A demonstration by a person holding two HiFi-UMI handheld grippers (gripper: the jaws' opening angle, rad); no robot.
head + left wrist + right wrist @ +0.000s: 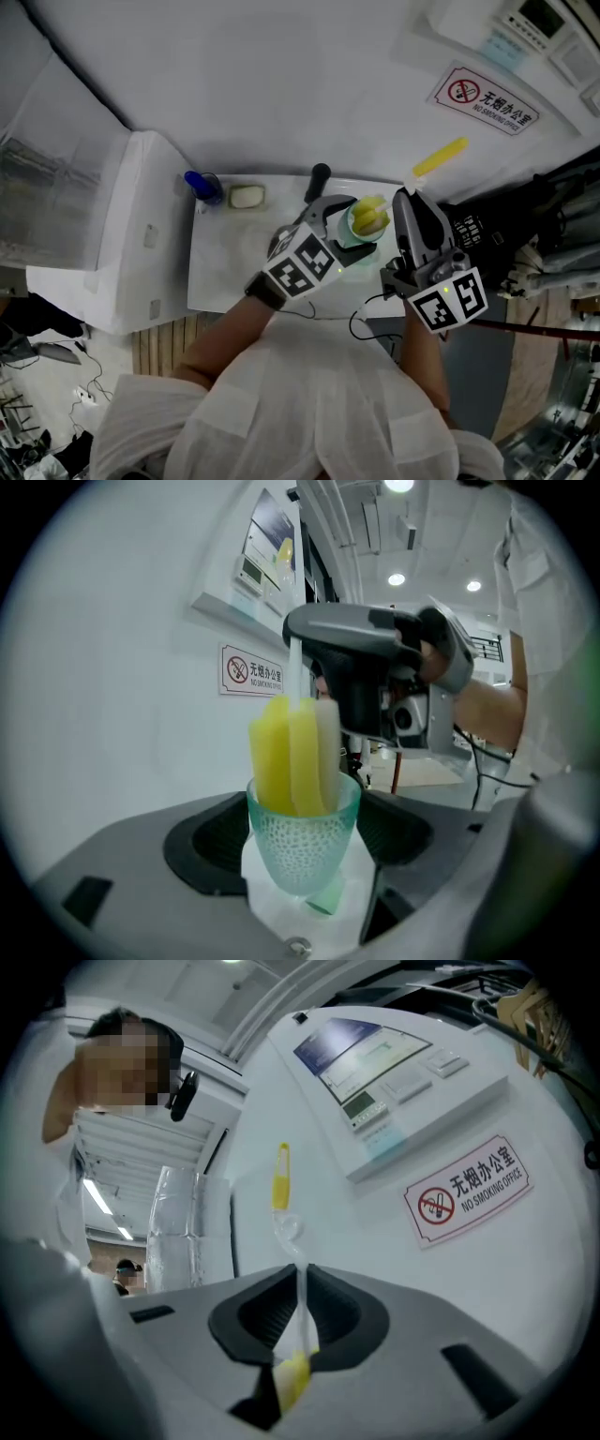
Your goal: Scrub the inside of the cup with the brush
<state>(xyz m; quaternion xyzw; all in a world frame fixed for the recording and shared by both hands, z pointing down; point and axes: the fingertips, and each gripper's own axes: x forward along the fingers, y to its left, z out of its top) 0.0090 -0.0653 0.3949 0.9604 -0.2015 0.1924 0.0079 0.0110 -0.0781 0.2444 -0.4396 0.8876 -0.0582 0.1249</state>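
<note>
A translucent teal cup (300, 846) with a dimpled wall stands upright between the jaws of my left gripper (302, 855), which is shut on it. In the head view the cup (354, 234) sits just beyond the left gripper (349, 232), over the white table. The brush's yellow sponge head (291, 754) reaches down into the cup, its top above the rim. My right gripper (300, 1321) is shut on the brush's clear handle (298, 1274), whose yellow end (280, 1176) points up toward the wall. From the head view, the right gripper (406, 199) is at the cup's right.
A white table (220, 267) stands against a white wall. On its back edge are a blue object (202, 186), a pale block in a dish (247, 197) and a black handle (318, 178). A white appliance (122, 234) is at the left, cables (361, 323) at the front right.
</note>
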